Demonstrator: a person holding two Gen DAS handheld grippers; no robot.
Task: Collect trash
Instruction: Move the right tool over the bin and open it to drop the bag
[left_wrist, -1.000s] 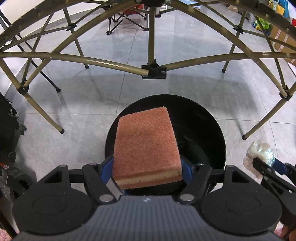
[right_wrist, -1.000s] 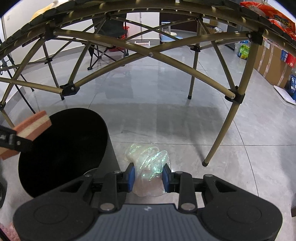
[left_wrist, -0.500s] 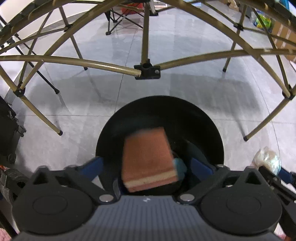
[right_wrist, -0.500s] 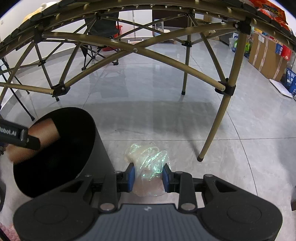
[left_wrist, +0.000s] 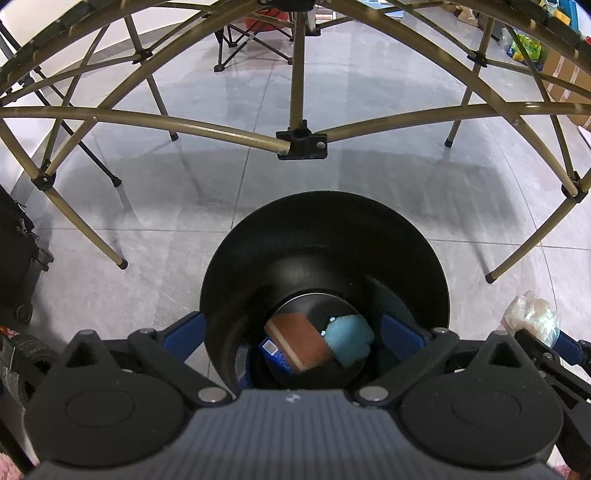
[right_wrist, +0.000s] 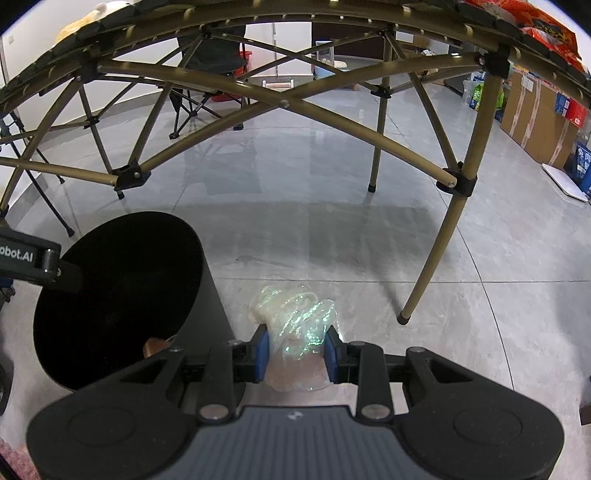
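Blue-padded fingers of the left gripper (left_wrist: 291, 328) stand wide apart over the black bin (left_wrist: 436, 280), with nothing between them; they have just been opening. The sponge (left_wrist: 299, 341) lies at the bottom of the bin, beside a light blue scrap (left_wrist: 349, 338) and a dark blue packet (left_wrist: 275, 352).

Beside the bin, the right gripper (right_wrist: 297, 349) has its fingers drawn narrow on a crumpled clear plastic wrapper (right_wrist: 295, 317), which hangs above the grey tiled floor (right_wrist: 369, 240), outside the rim.

The wrapper looks like the next piece to go in. It is light and springy, so it would be best carried fully over the dark opening and released low, with the left gripper moved aside first. Dropped near the rim, it could drift onto the floor.

Farther off, the folding bench's tan legs (right_wrist: 436, 258) cross the view.
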